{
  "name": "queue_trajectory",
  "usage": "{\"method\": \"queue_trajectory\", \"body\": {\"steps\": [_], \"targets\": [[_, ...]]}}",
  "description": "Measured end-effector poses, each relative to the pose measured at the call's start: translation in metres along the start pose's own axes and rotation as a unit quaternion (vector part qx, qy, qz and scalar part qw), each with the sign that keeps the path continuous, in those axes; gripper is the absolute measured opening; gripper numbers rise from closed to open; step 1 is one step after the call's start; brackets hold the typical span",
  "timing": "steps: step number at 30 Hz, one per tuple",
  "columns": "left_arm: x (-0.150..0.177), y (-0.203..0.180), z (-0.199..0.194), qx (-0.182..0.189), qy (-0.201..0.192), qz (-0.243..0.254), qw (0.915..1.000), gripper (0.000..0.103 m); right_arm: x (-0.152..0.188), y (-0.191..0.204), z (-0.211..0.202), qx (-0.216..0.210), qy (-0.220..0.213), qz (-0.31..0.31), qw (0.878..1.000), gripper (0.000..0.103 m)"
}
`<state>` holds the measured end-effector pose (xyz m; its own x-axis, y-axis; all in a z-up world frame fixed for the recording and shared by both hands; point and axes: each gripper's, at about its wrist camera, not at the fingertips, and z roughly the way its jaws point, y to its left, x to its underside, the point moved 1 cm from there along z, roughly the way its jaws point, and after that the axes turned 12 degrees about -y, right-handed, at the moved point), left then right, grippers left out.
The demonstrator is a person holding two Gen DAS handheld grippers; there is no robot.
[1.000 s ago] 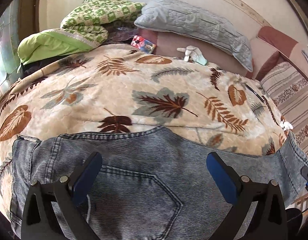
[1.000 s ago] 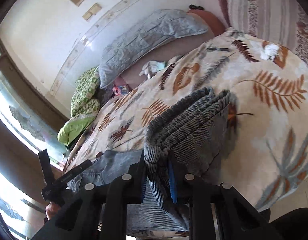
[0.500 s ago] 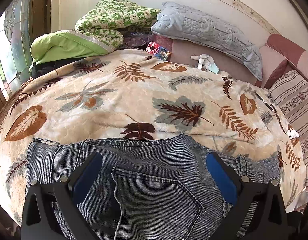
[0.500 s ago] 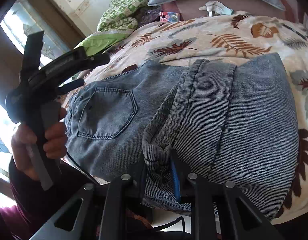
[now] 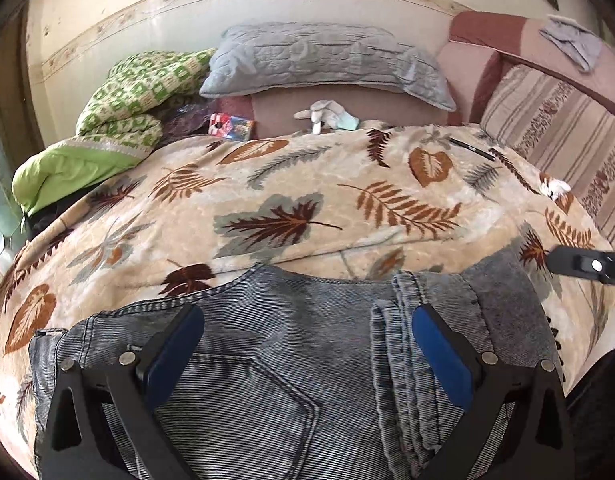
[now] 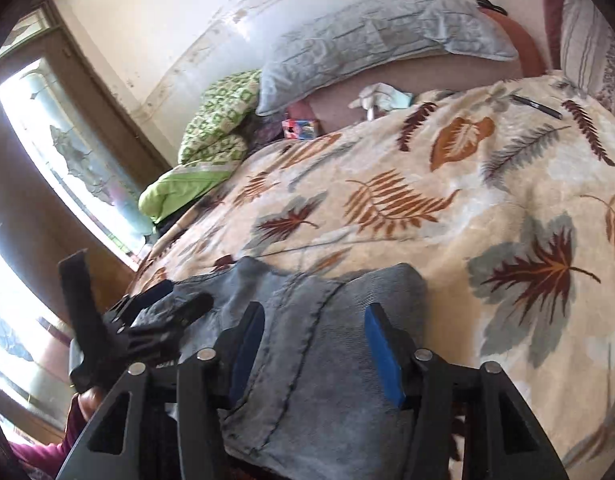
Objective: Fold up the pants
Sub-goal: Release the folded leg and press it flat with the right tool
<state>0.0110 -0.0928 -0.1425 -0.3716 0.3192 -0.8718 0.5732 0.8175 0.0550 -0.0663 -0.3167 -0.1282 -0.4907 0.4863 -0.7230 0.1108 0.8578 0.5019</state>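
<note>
Grey-blue denim pants (image 5: 291, 344) lie folded on the near edge of the leaf-print blanket (image 5: 307, 200), back pocket up, with the leg ends laid over the right side (image 5: 403, 320). My left gripper (image 5: 307, 344) is open and empty just above the pocket area. In the right wrist view the pants (image 6: 331, 344) lie under my right gripper (image 6: 315, 340), which is open and empty over the folded part. The left gripper (image 6: 163, 308) shows there at the left, and the right gripper's tip (image 5: 583, 266) shows at the right edge of the left view.
A grey pillow (image 5: 327, 60), a green patterned quilt (image 5: 139, 92), a small colourful box (image 5: 231, 126) and a white soft toy (image 5: 323, 114) lie at the bed's head. A striped cushion (image 5: 559, 120) stands at right. A pen (image 5: 471, 148) lies on the blanket. A window (image 6: 67, 152) is at left.
My right gripper carried the leg ends over onto the seat of the pants, opened and let them go. The left gripper stayed open above the pocket.
</note>
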Motion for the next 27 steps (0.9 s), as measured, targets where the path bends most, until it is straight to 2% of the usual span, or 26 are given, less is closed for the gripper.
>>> {"method": "queue_trajectory", "body": {"steps": [2,4,7,8,12,14,18,21,23,25,26,27], "targets": [[0.004,-0.017,0.003,0.014,0.008,0.026,0.9995,0.103,-0.004,-0.013,0.019,0.008,0.015,0.013,1.0,0.042],[0.011,-0.031,0.009,0.015,0.021,0.052,0.9983,0.103,-0.005,-0.024,0.042,0.008,0.036,0.036,0.999,0.041],[0.03,-0.049,0.026,0.019,0.076,0.099,0.992,0.103,0.01,-0.04,0.077,0.001,0.095,0.067,0.993,0.041],[0.038,-0.053,0.031,0.021,0.096,0.11,0.9891,0.103,0.013,-0.047,0.087,-0.004,0.098,0.081,0.992,0.035],[0.035,-0.049,0.027,0.039,0.094,0.1,0.9898,0.103,0.007,-0.06,0.086,-0.037,0.087,0.133,0.987,0.034],[0.032,-0.041,0.025,0.041,0.094,0.075,0.9919,0.103,0.006,-0.064,0.082,-0.062,0.076,0.159,0.982,0.035],[0.023,-0.025,0.02,0.035,0.081,0.043,0.9951,0.103,-0.003,-0.047,0.062,-0.103,0.035,0.136,0.985,0.035],[0.017,-0.011,0.012,0.018,0.066,0.032,0.9972,0.103,-0.002,-0.026,0.057,-0.13,0.028,0.111,0.985,0.035],[0.015,0.002,0.011,0.004,0.061,0.019,0.9979,0.103,0.005,-0.015,0.067,-0.129,0.051,0.099,0.985,0.035],[0.016,0.016,0.012,-0.01,0.065,0.003,0.9978,0.103,0.023,-0.008,0.091,-0.096,0.112,0.086,0.985,0.035],[0.017,0.023,0.012,-0.016,0.068,-0.005,0.9976,0.103,0.032,-0.007,0.1,-0.075,0.13,0.076,0.986,0.036],[0.018,0.03,0.012,-0.022,0.069,-0.013,0.9973,0.103,0.033,-0.002,0.1,-0.066,0.116,0.062,0.989,0.035]]}}
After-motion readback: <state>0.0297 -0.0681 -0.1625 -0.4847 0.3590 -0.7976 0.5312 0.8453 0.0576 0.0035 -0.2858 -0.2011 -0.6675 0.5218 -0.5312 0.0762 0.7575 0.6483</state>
